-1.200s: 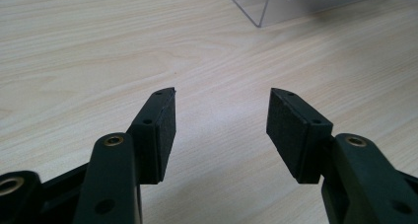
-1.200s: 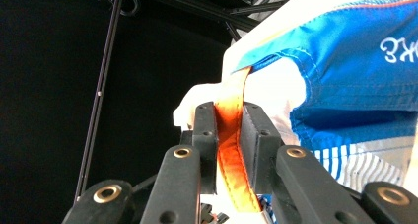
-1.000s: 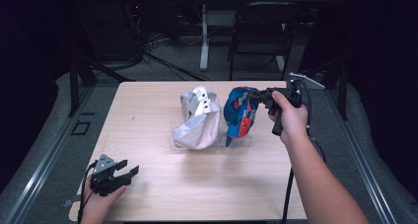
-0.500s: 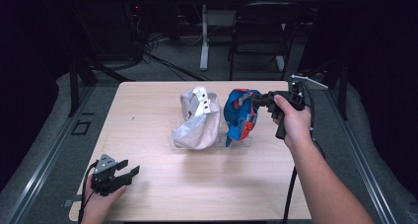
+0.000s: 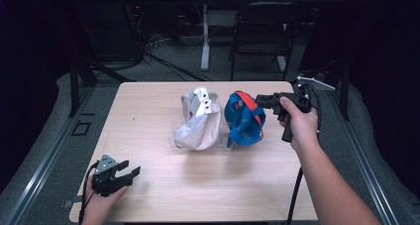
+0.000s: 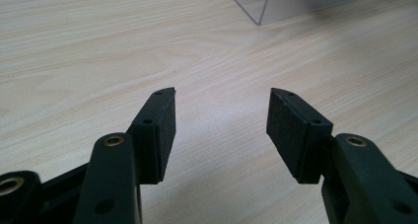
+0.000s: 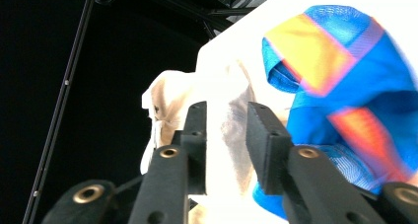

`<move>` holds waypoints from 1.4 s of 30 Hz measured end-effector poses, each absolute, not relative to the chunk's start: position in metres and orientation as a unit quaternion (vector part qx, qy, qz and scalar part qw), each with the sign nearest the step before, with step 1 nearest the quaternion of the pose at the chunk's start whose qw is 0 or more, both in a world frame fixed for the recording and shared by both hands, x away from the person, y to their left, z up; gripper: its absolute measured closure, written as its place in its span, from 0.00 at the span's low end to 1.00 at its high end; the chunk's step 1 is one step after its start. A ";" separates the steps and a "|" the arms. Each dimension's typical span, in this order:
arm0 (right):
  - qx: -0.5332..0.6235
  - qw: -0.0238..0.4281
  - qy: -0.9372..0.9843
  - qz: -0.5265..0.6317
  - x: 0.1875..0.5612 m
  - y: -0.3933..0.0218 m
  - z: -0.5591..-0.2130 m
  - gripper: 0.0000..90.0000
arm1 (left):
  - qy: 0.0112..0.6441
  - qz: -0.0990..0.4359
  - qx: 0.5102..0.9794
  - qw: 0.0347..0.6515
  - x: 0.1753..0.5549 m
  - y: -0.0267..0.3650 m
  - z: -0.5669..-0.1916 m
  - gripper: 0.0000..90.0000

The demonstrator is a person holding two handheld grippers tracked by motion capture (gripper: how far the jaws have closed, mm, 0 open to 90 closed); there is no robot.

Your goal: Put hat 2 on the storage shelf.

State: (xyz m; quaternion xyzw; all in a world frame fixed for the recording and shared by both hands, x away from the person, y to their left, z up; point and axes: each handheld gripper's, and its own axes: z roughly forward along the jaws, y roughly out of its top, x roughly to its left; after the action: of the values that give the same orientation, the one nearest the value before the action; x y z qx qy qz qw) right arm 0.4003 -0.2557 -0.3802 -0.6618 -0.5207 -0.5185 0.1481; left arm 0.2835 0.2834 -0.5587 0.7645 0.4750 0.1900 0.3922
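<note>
Right gripper (image 5: 263,102), jaws just opening w/ nothing between, beside blue cap (image 5: 243,120); left gripper (image 5: 130,172) spread, idle on desk (image 5: 148,111).

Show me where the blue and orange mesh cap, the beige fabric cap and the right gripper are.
blue and orange mesh cap (image 5: 243,120), high view, its blue side
beige fabric cap (image 5: 198,126), high view, its crown
right gripper (image 5: 262,100), high view, between its fingertips

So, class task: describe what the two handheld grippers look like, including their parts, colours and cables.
Both are black. The left gripper carries a grey three-cornered plate on top and a black cable. Its fingers are flat rectangular pads on arms with brass-coloured rivets. The right gripper has a pistol-style handle and a trailing black cable. No sleeves are visible on the forearms.
</note>
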 end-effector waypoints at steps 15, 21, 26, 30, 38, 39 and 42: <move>-0.642 0.111 -0.558 -0.514 0.383 -0.250 -0.388 0.57 | 0.475 0.191 0.765 0.390 0.283 0.283 -0.559 0.50; -0.618 0.099 -0.580 -0.522 0.369 -0.246 -0.394 0.56 | 0.476 0.194 0.762 0.393 0.284 0.284 -0.561 0.50; -0.596 0.062 -0.610 -0.519 0.354 -0.245 -0.402 0.57 | 0.479 0.188 0.764 0.390 0.284 0.286 -0.562 0.50; -0.590 0.042 -0.620 -0.515 0.344 -0.246 -0.416 0.58 | 0.482 0.194 0.756 0.398 0.286 0.285 -0.561 0.50; -0.595 0.014 -0.626 -0.504 0.318 -0.251 -0.450 0.62 | 0.480 0.195 0.760 0.393 0.282 0.285 -0.559 0.50; -0.595 0.012 -0.624 -0.507 0.315 -0.251 -0.455 0.63 | 0.481 0.198 0.758 0.394 0.282 0.285 -0.560 0.50; -0.593 0.001 -0.631 -0.500 0.305 -0.252 -0.471 0.65 | 0.485 0.195 0.757 0.392 0.282 0.287 -0.562 0.50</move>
State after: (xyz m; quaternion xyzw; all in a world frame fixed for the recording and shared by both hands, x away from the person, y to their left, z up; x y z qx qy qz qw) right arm 0.3047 -0.2520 -0.4709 -0.5931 -0.6311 -0.4999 0.0011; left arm 0.2822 0.2866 -0.5619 0.7572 0.4852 0.1945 0.3916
